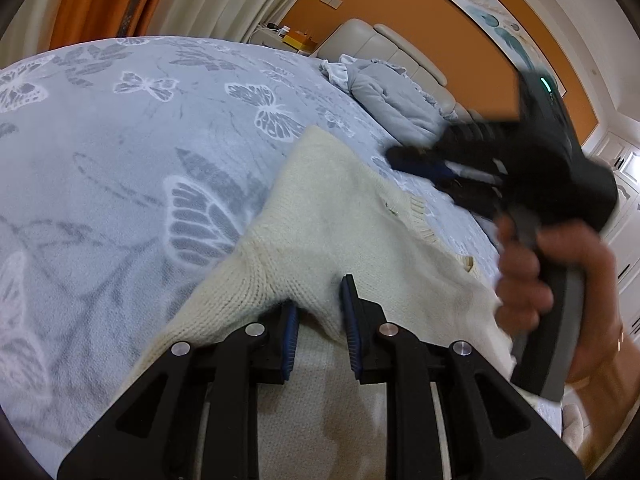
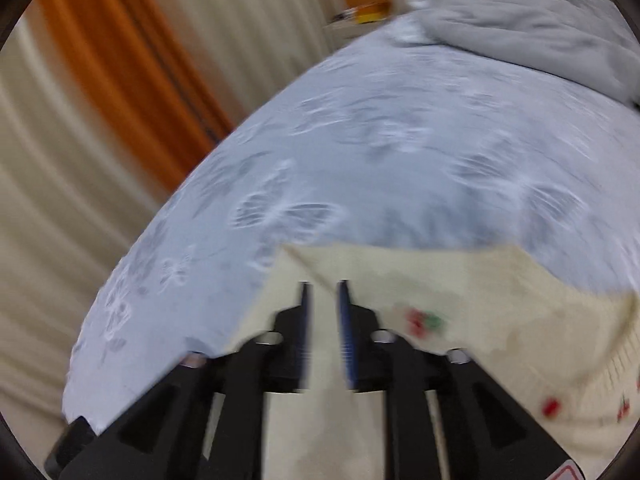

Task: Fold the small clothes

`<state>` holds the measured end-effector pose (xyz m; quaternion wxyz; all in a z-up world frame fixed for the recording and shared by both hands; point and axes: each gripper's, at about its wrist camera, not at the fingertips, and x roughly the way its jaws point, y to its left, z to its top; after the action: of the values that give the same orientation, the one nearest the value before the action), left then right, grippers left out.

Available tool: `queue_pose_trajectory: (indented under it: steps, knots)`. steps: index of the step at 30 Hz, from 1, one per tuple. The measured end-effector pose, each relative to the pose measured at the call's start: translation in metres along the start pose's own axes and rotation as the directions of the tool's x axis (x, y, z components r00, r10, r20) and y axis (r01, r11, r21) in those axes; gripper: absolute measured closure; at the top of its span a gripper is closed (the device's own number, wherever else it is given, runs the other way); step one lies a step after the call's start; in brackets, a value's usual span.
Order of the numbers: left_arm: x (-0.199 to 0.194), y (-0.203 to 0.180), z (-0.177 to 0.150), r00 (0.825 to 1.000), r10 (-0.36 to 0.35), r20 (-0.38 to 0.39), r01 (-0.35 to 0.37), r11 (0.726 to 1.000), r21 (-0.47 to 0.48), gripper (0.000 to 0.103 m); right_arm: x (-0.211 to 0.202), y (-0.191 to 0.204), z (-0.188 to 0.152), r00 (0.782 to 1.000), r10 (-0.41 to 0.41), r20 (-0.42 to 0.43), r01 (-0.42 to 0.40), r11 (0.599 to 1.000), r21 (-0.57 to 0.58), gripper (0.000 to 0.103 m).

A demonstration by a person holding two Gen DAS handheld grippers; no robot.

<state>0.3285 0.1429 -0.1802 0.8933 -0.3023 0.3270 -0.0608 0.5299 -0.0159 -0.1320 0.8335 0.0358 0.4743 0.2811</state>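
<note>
A cream knitted sweater (image 1: 340,208) lies on the bed. My left gripper (image 1: 320,308) has a raised fold of the knit between its fingers, with a gap still between the jaws. In the left wrist view my right gripper (image 1: 416,164) hovers blurred above the sweater's far right edge, held by a hand (image 1: 560,272). In the right wrist view, which is motion-blurred, the right gripper (image 2: 324,292) stands open above the sweater (image 2: 460,288), holding nothing. Small red and green motifs (image 2: 424,320) show on the knit.
The bed has a blue-grey butterfly-print cover (image 1: 120,160). A rumpled grey quilt (image 1: 392,96) lies by the beige headboard (image 1: 400,48). Orange and cream curtains (image 2: 100,100) hang beyond the bed's far side. A bedside table (image 1: 288,38) holds small items.
</note>
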Motion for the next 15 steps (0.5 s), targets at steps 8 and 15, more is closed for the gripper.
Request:
queue_pose_trajectory:
  steps: [8,15]
  knots:
    - [0.000,0.001,-0.002,1.000,0.000,0.000,0.000,1.000,0.006,0.083,0.052,-0.006,0.013,0.992,-0.098,-0.078,0.104,0.992,0.076,0.099]
    - [0.000,-0.001,-0.001,1.000,0.006,-0.004,-0.006,1.000,0.008,0.083,-0.124,-0.064,-0.106,0.964,-0.148,0.219,0.083,0.957,0.280,0.100]
